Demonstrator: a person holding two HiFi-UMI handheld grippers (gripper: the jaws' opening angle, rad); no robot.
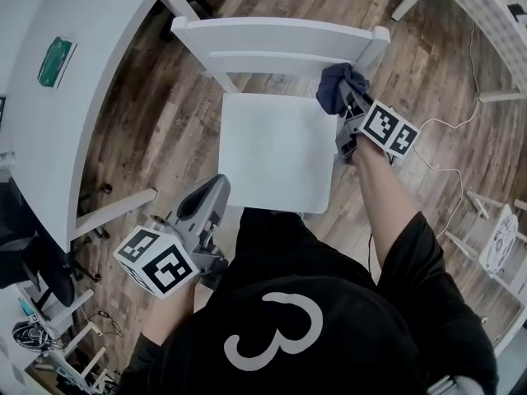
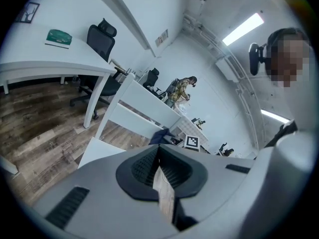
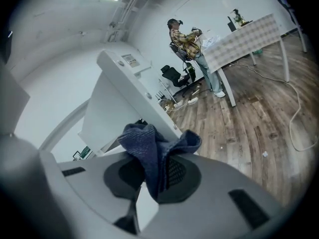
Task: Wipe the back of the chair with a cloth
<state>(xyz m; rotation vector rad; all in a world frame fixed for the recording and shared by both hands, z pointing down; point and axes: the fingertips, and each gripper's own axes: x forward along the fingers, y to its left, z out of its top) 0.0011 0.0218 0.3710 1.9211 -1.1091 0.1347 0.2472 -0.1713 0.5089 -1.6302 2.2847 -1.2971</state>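
Far left, a white desk (image 1: pixel 49 138) with a flat green item (image 1: pixel 56 62) lying on it

Near left: my left claw (image 1: pixel 212 197) is held low, just beside the near left corner of the chair (image 1: pixel 276 151) seat and well apart from the chair back (image 1: pixel 280 33). In the left gripper view its jaws are closed together with nothing between them; only a sliver of wooden floor (image 1: pixel 165 113) shows behind the pads (image 2: pixel 144 166)

Centre: white chair, back on the far side, seat toward me

Right of centre: my right claw (image 1: pixel 344 105) reaches to the right end of the back. Its jaws are clamped on a dark blue cloth (image 1: pixel 339 82), which bunches out past the tips. Cloth sits against the right post, at the level of the lower rail; firm contact I cannot confirm

Right: a pale cable (image 1: pixel 449 151) trails across the boards. Far off in the right gripper view, a person (image 3: pixel 187 44) stands by a table
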